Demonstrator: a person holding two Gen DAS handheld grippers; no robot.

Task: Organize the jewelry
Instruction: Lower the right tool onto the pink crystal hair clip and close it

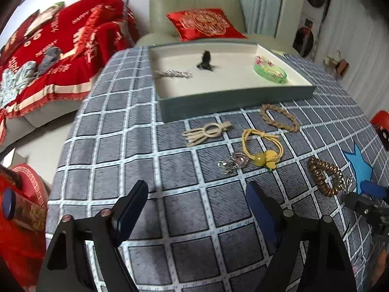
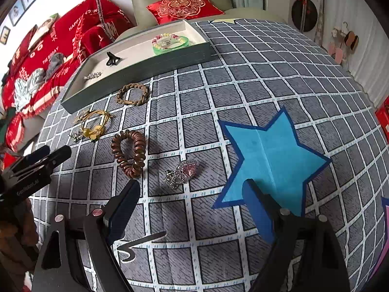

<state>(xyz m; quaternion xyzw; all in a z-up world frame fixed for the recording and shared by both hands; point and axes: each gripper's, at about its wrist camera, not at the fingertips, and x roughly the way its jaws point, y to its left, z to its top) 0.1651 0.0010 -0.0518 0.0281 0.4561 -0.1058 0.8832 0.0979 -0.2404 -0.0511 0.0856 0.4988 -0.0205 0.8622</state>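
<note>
A teal tray [image 1: 233, 98] [image 2: 136, 65] with a cream floor holds a silver clip [image 1: 173, 73], a black claw clip [image 1: 205, 60] and a green bracelet [image 1: 269, 70]. On the checked cloth in front lie a beige hair clip [image 1: 206, 131], a braided tan band [image 1: 279, 117], a yellow hair tie [image 1: 263, 149], a pink-stone brooch [image 1: 233, 162] and a brown spiral hair tie [image 1: 324, 176] [image 2: 130, 153]. A second pink brooch [image 2: 181, 173] lies just ahead of my right gripper [image 2: 192, 199]. My left gripper [image 1: 197, 200] is open and empty. The right is open and empty.
A blue paper star [image 2: 269, 155] lies on the cloth under my right finger. A sofa with a red cushion [image 1: 204, 24] stands behind the table, a red blanket [image 1: 60, 56] to the left. The table's left edge drops off beside my left gripper.
</note>
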